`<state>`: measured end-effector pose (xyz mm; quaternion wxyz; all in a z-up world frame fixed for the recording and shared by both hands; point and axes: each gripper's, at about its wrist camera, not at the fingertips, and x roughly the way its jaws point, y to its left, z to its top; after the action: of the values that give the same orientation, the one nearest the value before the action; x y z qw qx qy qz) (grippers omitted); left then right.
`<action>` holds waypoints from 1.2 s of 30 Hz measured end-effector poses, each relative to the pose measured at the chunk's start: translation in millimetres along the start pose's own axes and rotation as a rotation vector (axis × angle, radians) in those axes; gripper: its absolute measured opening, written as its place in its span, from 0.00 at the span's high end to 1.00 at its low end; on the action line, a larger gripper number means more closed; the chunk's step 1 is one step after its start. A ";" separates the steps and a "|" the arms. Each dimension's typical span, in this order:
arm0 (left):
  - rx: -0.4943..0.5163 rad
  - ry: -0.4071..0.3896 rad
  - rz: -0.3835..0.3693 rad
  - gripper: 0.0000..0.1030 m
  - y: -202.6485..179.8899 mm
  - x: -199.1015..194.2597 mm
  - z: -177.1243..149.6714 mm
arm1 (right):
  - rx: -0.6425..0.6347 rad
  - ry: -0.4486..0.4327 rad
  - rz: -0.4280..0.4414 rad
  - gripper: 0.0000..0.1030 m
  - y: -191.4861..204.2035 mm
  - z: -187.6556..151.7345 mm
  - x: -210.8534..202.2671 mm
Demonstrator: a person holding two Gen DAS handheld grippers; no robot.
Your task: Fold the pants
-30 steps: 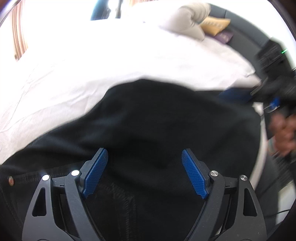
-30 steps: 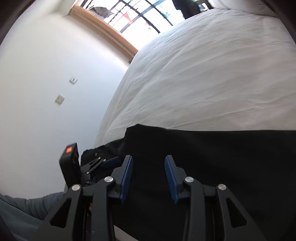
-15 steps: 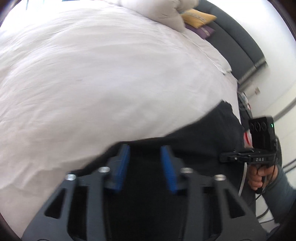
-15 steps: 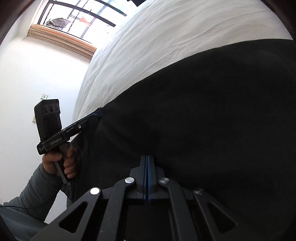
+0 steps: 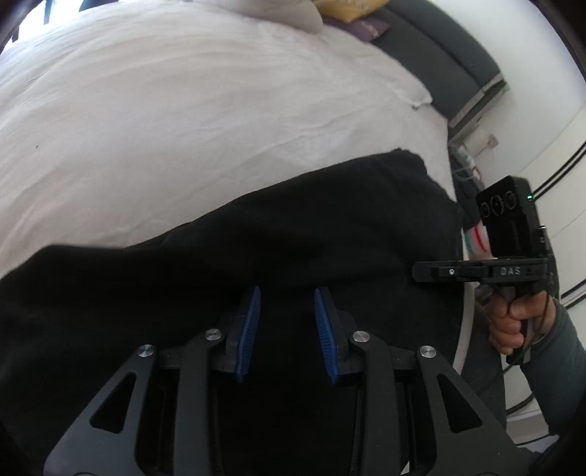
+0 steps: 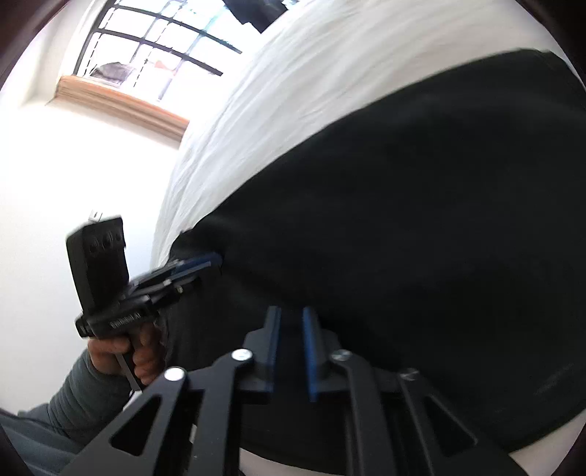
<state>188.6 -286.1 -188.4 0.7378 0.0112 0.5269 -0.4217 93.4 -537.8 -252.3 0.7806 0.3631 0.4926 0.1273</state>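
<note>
The black pants (image 5: 311, 227) lie spread across the near edge of the white bed (image 5: 183, 110) — the left gripper (image 5: 287, 293) is narrowed onto a bunch of their fabric, while the right gripper (image 6: 291, 311) shows a slim gap between its blue pads, dark cloth pinched there.

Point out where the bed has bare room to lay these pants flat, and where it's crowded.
Free: the wide white sheet beyond the black pants, running up to the pillows and, in the right wrist view, toward the window. Crowded: the near edge, where the pants and both grippers, left gripper and right gripper, sit.
</note>
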 end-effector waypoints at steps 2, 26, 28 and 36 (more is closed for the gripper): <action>-0.064 -0.006 -0.006 0.72 2.6 -10.9 -9.4 | 0.037 -0.027 -0.042 1.00 -14.3 -6.2 -19.7; -0.539 -0.259 -0.194 0.88 75.8 -78.7 -143.8 | 0.508 -0.333 0.151 1.00 -89.8 -9.2 -47.8; -0.532 -0.266 -0.156 0.89 78.7 -92.6 -156.8 | 0.540 -0.420 0.081 1.00 -121.0 -7.8 -85.5; -0.540 -0.288 0.017 0.88 78.0 -161.4 -184.0 | 0.674 -0.664 -0.053 0.88 -199.2 -31.3 -212.1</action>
<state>82.3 -52.5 -176.6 0.7847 -0.2409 0.5097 -0.2577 -67.6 -782.3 -254.5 0.7376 0.6044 0.2392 -0.1827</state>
